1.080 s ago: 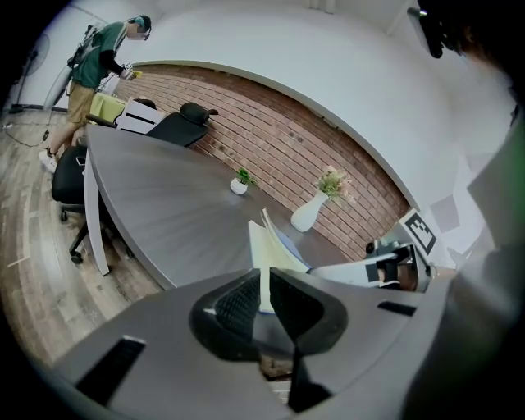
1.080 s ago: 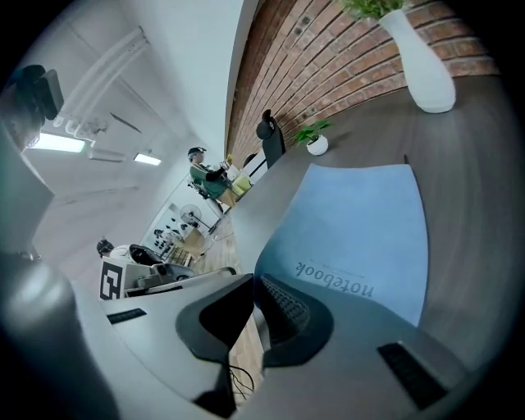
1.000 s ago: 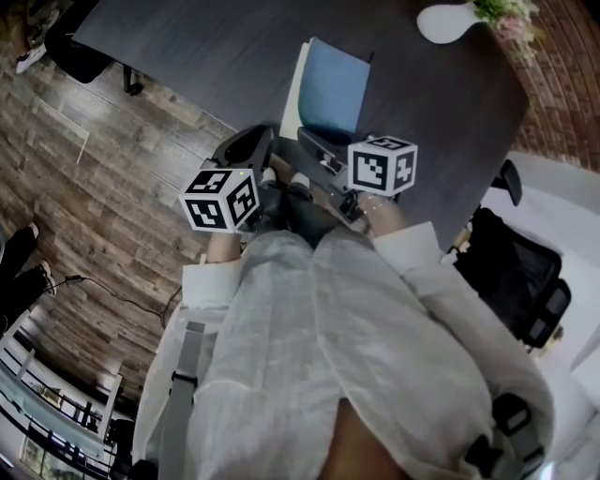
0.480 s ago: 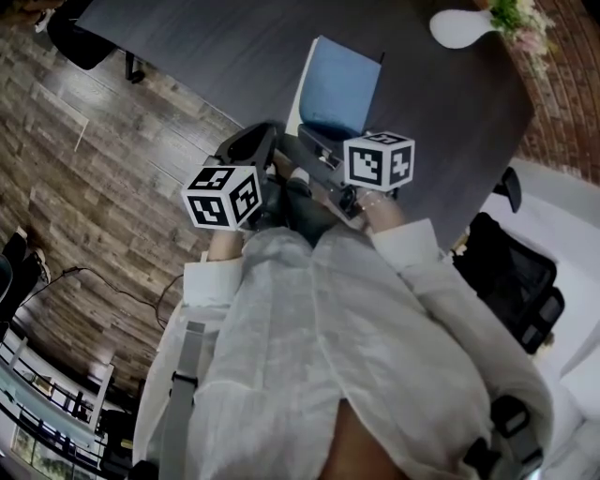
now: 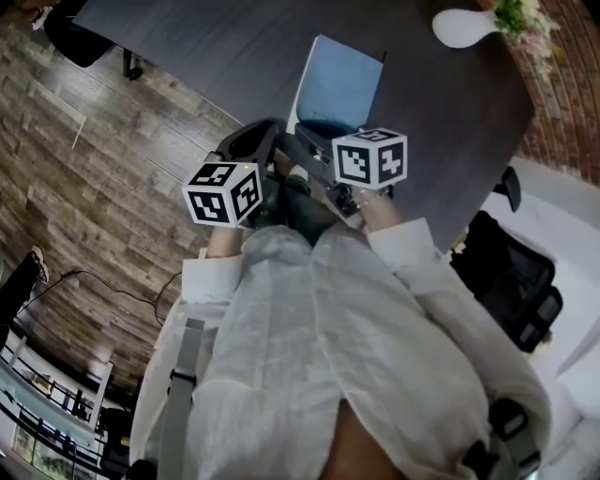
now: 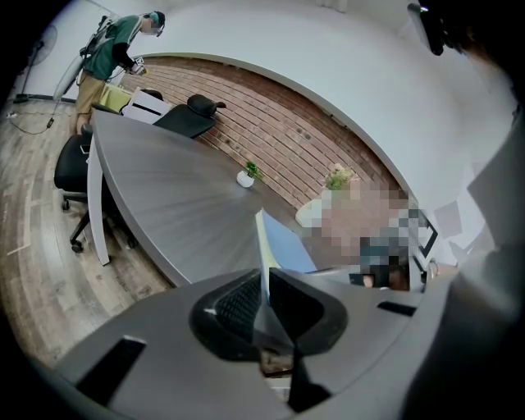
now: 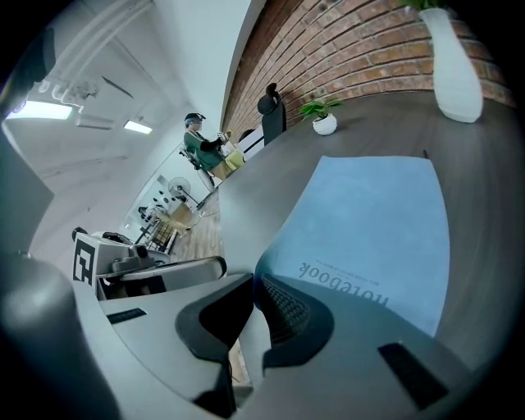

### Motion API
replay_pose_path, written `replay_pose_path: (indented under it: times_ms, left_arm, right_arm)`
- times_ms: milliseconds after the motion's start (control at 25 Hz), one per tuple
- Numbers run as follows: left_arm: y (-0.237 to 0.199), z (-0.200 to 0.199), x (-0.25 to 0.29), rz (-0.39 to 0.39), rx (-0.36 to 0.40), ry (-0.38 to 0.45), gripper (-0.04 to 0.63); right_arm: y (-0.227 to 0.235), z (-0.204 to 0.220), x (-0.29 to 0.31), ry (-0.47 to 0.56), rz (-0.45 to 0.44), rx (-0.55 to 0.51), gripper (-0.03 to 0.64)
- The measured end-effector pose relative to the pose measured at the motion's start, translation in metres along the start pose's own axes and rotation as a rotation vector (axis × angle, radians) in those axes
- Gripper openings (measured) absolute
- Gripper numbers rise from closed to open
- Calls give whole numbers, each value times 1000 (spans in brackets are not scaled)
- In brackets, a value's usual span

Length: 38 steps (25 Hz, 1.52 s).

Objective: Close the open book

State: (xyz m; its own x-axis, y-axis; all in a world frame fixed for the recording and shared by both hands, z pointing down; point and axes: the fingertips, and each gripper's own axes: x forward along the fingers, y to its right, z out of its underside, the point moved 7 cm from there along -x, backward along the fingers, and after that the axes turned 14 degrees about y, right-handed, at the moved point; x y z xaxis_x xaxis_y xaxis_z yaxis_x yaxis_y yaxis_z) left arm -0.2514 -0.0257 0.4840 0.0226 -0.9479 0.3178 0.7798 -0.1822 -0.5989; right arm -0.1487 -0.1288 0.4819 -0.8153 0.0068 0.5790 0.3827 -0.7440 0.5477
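Observation:
The book [image 5: 339, 86] lies on the dark table [image 5: 206, 47] with its blue cover up and a white strip of pages along its left side. In the right gripper view the blue cover [image 7: 369, 221] bears the word "notebook". My left gripper [image 5: 267, 142] is at the book's near left corner. In the left gripper view that gripper [image 6: 264, 308] is shut on a thin edge of the cover [image 6: 285, 246], seen edge-on between the pads. My right gripper [image 5: 317, 142] is beside it, and in its own view this gripper [image 7: 246, 316] is closed on the cover's near corner.
A white vase [image 5: 459, 26] with flowers stands at the table's far right, and a small potted plant [image 7: 324, 123] sits further back. A black office chair [image 5: 511, 272] is on my right. Wooden floor [image 5: 112, 187] lies to the left. A person [image 6: 115, 49] stands far across the room.
My right gripper has shifted slightly left and toward the book. The left gripper has stayed in place. Both grips look the same.

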Motion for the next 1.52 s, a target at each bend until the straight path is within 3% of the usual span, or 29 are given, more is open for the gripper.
replay_pose_path:
  times_ms: [680,840,1360,1520]
  left_arm:
    - [1,-2,-1,49,13,-38,31]
    - [3,0,-2,62,15,-48,31]
    - [7,7,-6,49,9,-45,31]
    - [10,5,-7,59,0,-42,31]
  right_arm:
    - [-8,4,5,19,127,-92,37]
    - [-9,7,3,39,132,-81,40]
    - [-14,7,2,37,111,-184,68]
    - [-17,8,3,21,84,-167,111]
